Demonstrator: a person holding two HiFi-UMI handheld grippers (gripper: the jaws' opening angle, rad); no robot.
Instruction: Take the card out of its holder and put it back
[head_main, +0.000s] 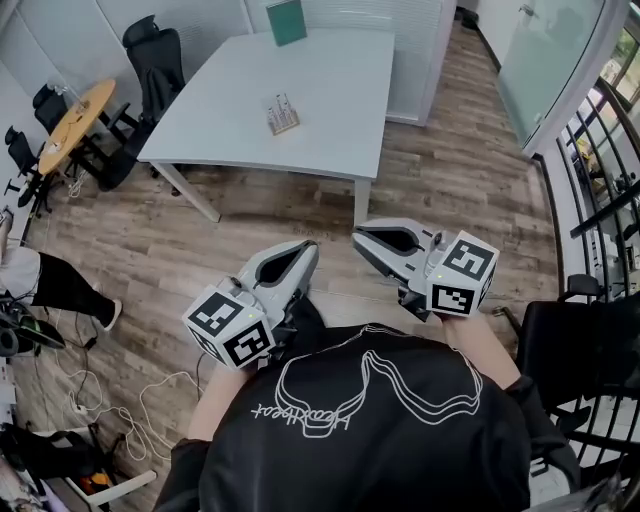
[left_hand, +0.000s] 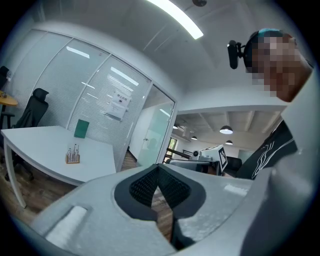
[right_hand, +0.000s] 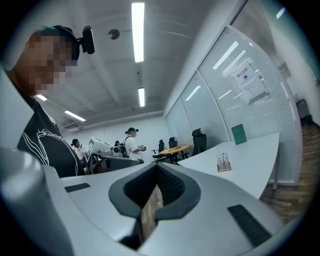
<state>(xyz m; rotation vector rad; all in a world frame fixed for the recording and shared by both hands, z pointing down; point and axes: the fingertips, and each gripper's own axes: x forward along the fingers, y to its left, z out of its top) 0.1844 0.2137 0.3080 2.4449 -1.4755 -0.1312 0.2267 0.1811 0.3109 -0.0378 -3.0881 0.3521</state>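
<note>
A small wooden holder (head_main: 283, 115) with several thin upright pieces stands near the middle of the white table (head_main: 330, 80). It also shows far off as the holder (left_hand: 73, 155) in the left gripper view and the holder (right_hand: 224, 163) in the right gripper view. A green card-like board (head_main: 286, 20) stands upright at the table's far edge. My left gripper (head_main: 303, 252) and right gripper (head_main: 360, 240) are held close to my body over the wooden floor, well short of the table. Both point level, jaws together, nothing between them: left gripper (left_hand: 159, 167), right gripper (right_hand: 156, 167).
Black office chairs (head_main: 155, 55) and a round wooden table (head_main: 70, 120) stand left of the white table. Cables (head_main: 100, 400) lie on the floor at the left, beside a person's leg (head_main: 55, 285). A black chair (head_main: 580, 350) and a railing are at my right. Glass walls enclose the room.
</note>
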